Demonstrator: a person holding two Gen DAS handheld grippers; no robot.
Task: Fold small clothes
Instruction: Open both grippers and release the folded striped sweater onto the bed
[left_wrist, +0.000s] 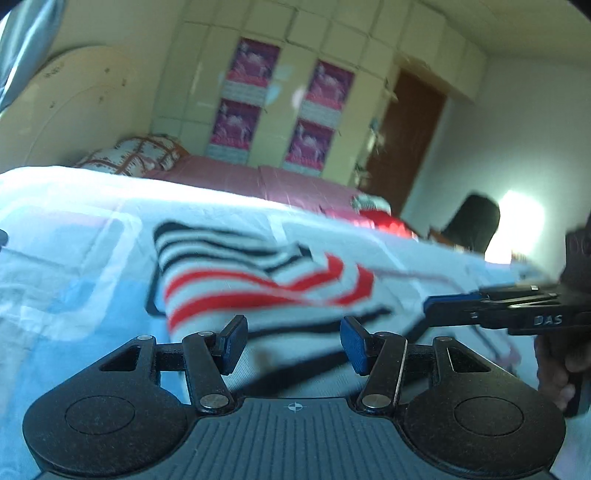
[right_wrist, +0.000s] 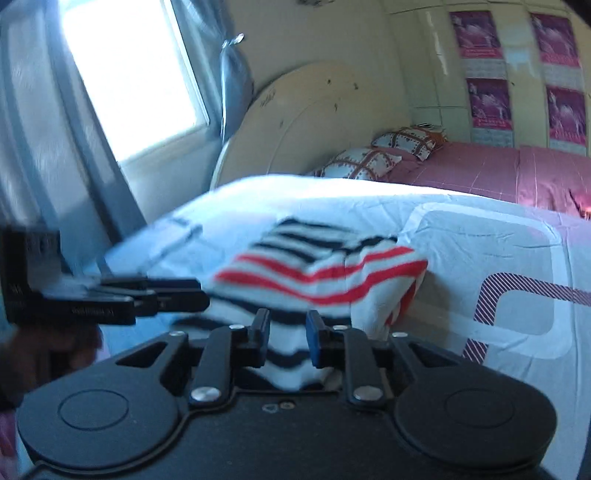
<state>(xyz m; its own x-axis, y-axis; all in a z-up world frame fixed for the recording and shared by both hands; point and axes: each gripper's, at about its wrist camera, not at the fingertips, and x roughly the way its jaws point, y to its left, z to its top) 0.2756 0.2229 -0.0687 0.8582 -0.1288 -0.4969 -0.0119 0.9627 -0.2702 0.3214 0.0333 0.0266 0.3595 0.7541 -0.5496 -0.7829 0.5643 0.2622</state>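
Note:
A small white garment with red and black stripes (left_wrist: 258, 280) lies partly folded on the white and blue bedsheet (left_wrist: 74, 258). My left gripper (left_wrist: 293, 341) is open, its blue pads either side of the garment's near edge. My right gripper (right_wrist: 286, 339) is shut on a fold of the striped garment (right_wrist: 321, 273) at its near edge. The right gripper also shows from the side at the right of the left wrist view (left_wrist: 432, 306). The left gripper shows at the left of the right wrist view (right_wrist: 199, 295).
Behind the sheet lies a pink bedspread (left_wrist: 258, 181) with patterned pillows (right_wrist: 369, 162) by a cream headboard (right_wrist: 314, 122). A wardrobe with pink posters (left_wrist: 280, 107) stands behind. A window with curtains (right_wrist: 122, 81) is at left, a brown door (left_wrist: 410, 140) at right.

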